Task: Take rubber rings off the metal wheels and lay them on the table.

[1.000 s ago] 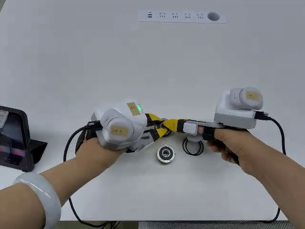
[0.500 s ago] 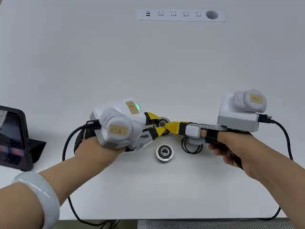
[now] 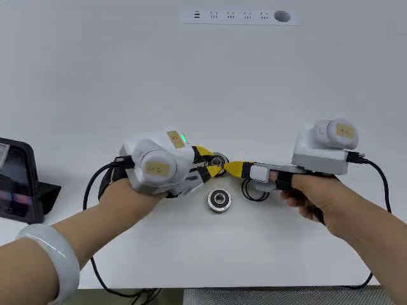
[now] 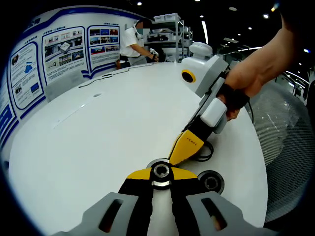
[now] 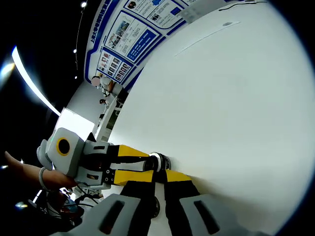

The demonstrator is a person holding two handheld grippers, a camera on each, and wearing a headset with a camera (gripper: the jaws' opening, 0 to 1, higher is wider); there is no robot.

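One wheel (image 4: 161,172), hub facing back along the jaws, sits clamped in the left gripper (image 3: 210,161); the right gripper (image 3: 229,168), jaws together, touches its one-o'clock rim.

Left gripper (image 3: 212,166) and right gripper (image 3: 229,168), jaws clamped, meet tip-to-tip.

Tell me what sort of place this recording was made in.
Probably an exhibition hall or demo lab rather than a workshop: a broad white table with a built-in power strip, blue-and-white display boards along the wall, and shelves behind, under ceiling spotlights.
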